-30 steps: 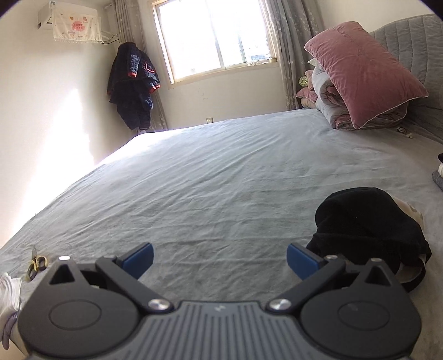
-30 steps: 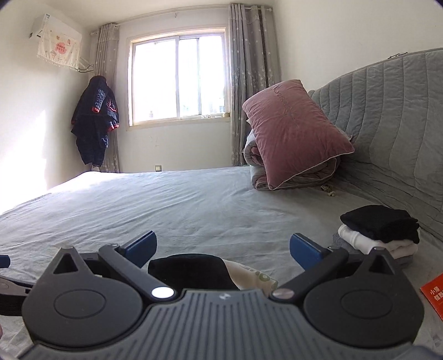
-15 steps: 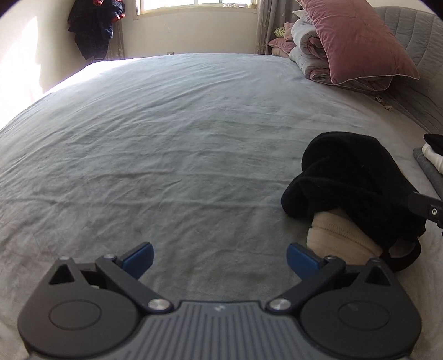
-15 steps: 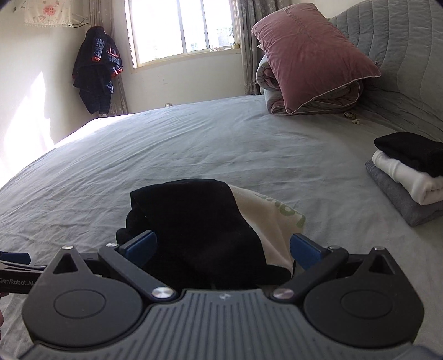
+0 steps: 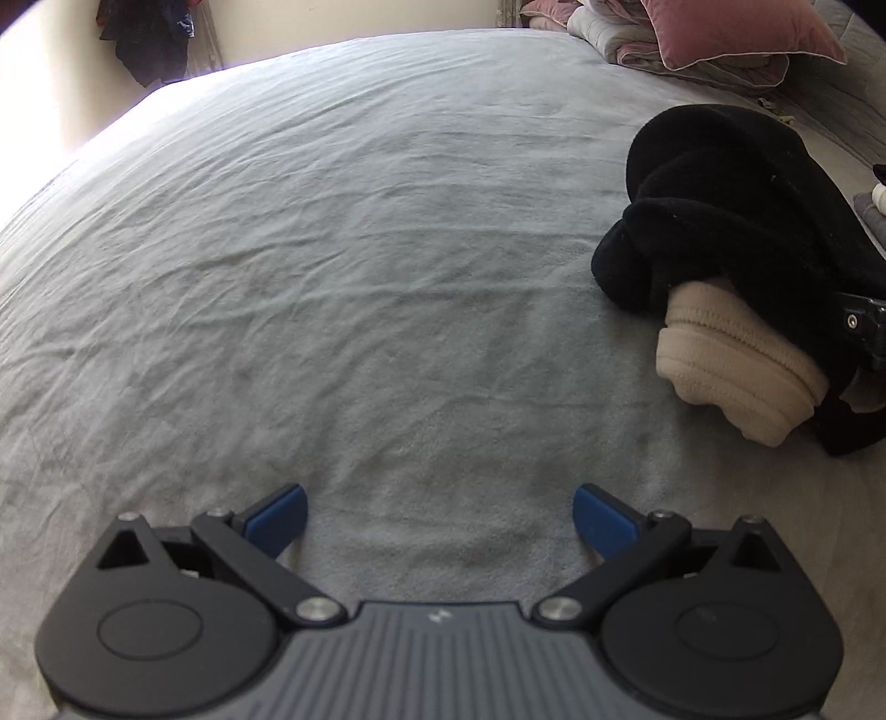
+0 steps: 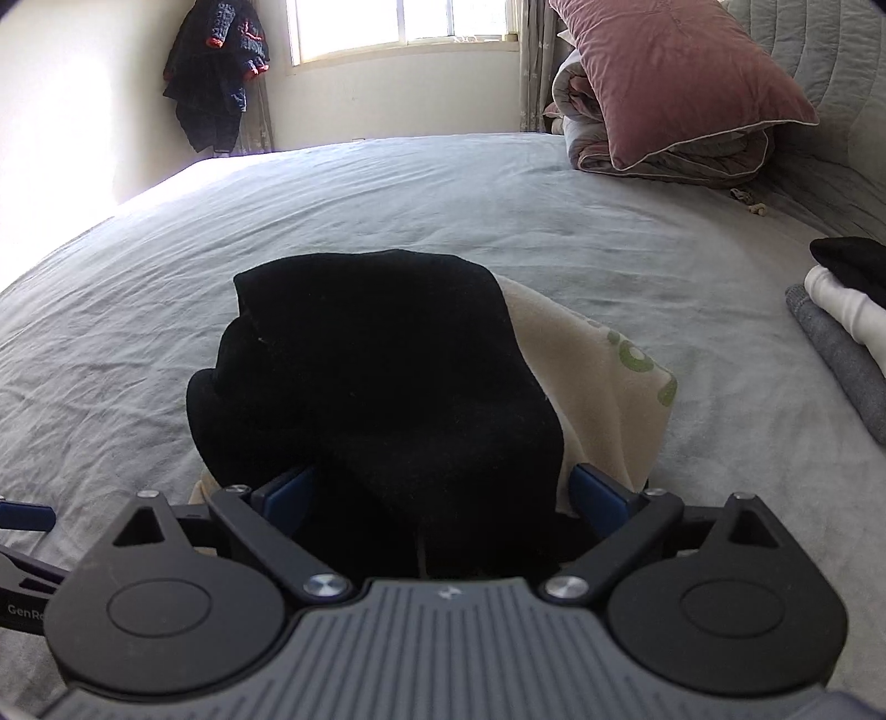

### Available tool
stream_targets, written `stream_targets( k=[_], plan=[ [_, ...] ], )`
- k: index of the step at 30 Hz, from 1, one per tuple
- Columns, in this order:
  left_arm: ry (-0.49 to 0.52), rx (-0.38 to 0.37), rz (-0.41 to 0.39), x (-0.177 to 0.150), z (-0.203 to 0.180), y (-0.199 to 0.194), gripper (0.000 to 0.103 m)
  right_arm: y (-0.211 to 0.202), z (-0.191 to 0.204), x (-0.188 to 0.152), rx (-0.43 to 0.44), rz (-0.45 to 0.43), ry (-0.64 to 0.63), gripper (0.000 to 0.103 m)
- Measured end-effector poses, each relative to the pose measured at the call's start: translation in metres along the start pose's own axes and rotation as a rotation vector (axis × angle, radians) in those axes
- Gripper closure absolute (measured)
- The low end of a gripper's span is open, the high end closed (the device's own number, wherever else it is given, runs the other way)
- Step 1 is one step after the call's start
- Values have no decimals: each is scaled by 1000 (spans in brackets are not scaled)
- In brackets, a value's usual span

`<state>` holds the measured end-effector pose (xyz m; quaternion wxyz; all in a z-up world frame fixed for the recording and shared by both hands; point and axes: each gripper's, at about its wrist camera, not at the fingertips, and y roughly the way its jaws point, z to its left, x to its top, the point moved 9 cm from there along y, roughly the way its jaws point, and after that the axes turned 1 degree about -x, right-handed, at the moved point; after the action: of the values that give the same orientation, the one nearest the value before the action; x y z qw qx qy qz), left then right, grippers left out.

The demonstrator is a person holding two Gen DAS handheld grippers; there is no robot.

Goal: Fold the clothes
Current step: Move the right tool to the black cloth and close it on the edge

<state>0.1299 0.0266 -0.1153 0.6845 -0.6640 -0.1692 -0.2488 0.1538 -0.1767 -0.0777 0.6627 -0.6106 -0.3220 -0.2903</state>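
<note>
Two grippers are in my hands, both spread wide. My left gripper [image 5: 440,518] hangs low over the grey bedsheet [image 5: 343,266], its blue fingertips [image 5: 277,518] apart with only bare sheet between them. My right gripper [image 6: 443,495] has its jaws parted too, one on each side of the near edge of the black garment [image 6: 376,399]; the cloth lies in the gap, but the pads are not pressed in on it, so nothing is gripped.

That black garment sits crumpled in a heap on the near part of the bed, right of my left gripper. A cream garment [image 6: 598,382] with green printed rings lies tangled with it, showing on the right from the right wrist view and as a rolled ribbed hem at the near side from the left wrist view.

At the right edge of the bed, a stack of folded clothes [image 6: 847,327] rests: black on top, white below, grey at the bottom. At the far right, a pink pillow [image 6: 675,77] leans on a folded quilt [image 6: 692,155] by the padded headboard [image 6: 830,66]. Dark clothing [image 6: 219,72] hangs in the far left corner beside the window [image 6: 404,22].
</note>
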Motion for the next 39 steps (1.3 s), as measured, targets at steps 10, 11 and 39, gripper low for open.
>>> stream_targets(
  k=[10,11,39],
  plan=[
    [-8,5,16,1,0,1,0,11,-2,-6,19,45,28,1],
    [-10,5,17,1,0,1,0,11,-2,-6,20,49,29,1],
    [-16,3,-4,1,2,0,0,-10,-4,-1,-26,2,-3,14]
  ],
)
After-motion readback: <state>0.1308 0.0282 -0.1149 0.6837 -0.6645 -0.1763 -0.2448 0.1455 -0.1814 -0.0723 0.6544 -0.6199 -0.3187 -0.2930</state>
